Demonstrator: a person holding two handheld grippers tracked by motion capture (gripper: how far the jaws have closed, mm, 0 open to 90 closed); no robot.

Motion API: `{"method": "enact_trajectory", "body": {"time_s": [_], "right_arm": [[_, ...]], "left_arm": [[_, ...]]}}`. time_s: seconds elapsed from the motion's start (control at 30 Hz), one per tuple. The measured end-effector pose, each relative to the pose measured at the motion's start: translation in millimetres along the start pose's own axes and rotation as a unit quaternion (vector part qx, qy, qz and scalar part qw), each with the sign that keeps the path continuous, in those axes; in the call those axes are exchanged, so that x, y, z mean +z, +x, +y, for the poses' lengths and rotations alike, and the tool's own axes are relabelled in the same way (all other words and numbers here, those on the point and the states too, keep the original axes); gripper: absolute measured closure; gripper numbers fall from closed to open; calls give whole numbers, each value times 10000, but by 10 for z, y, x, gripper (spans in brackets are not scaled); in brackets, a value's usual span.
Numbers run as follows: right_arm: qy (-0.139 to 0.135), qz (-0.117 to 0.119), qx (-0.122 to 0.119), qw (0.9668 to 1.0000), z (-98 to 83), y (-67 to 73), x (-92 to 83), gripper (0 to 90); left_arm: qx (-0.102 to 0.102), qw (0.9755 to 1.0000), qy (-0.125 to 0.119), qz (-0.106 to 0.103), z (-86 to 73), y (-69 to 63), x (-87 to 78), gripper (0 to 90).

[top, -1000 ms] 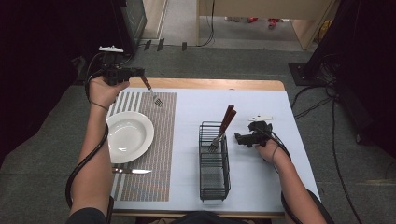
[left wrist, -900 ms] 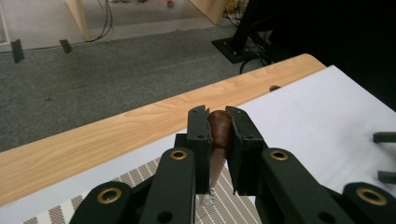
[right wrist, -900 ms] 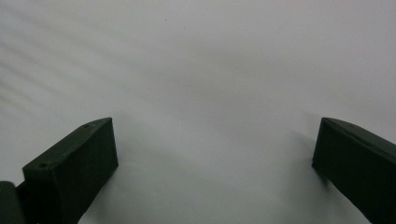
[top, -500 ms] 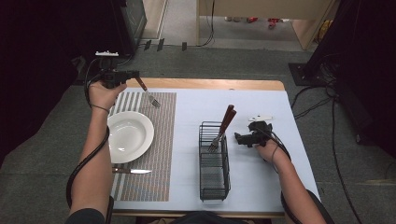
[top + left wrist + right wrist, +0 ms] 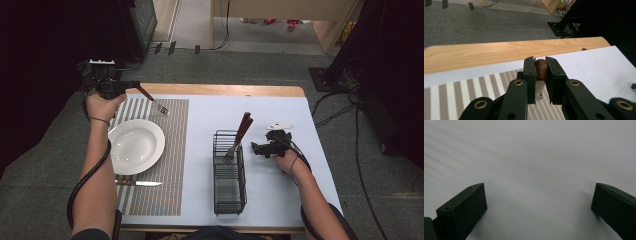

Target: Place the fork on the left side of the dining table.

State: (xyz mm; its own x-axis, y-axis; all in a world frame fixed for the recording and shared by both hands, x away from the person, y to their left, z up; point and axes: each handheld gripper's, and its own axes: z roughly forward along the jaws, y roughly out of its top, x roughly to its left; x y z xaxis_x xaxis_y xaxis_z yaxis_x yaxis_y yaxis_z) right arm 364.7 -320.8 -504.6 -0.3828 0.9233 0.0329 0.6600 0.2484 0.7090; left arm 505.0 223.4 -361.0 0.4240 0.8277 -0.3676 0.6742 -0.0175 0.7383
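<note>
Black jaws of the left gripper (image 5: 540, 80) are closed on the brown wooden handle of a fork (image 5: 154, 101); in the left gripper view the rounded handle end sits pinched between them, and metal tines show below. In the high view the fork slants down from the left gripper (image 5: 131, 86) toward the far end of a striped placemat (image 5: 170, 145), its tines over the mat, though whether they touch it cannot be told. The left hand (image 5: 102, 106) holds this gripper at the counter's far left corner.

The right gripper (image 5: 539, 205) has its jaws spread wide with nothing between them, over plain white surface. In the high view the right gripper (image 5: 256, 148) lies low on the white cover of the counter (image 5: 300, 120), just right of a black wire basket (image 5: 229, 185) from which two brown-handled utensils (image 5: 241, 134) lean.

On the placemat a white plate (image 5: 136, 146) sits near the left edge, and a knife (image 5: 138, 183) lies on the near side of it, crosswise.
</note>
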Motion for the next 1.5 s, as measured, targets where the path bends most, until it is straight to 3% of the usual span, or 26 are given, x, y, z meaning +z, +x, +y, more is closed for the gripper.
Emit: {"method": "enact_trajectory", "body": {"time_s": [0.3,0.97,1.5], "right_arm": [[1,1,0,10000,1,0,-1,0],[0,-2,-4,10000,0,0,-1,0],[1,1,-2,10000,0,-1,-1,0]], "left_arm": [[-147,9999,-43,-30,-149,216,-57,764],[-302,9994,-137,-47,-334,503,-68,717],[-649,9978,-47,-119,-474,743,-38,689]]}}
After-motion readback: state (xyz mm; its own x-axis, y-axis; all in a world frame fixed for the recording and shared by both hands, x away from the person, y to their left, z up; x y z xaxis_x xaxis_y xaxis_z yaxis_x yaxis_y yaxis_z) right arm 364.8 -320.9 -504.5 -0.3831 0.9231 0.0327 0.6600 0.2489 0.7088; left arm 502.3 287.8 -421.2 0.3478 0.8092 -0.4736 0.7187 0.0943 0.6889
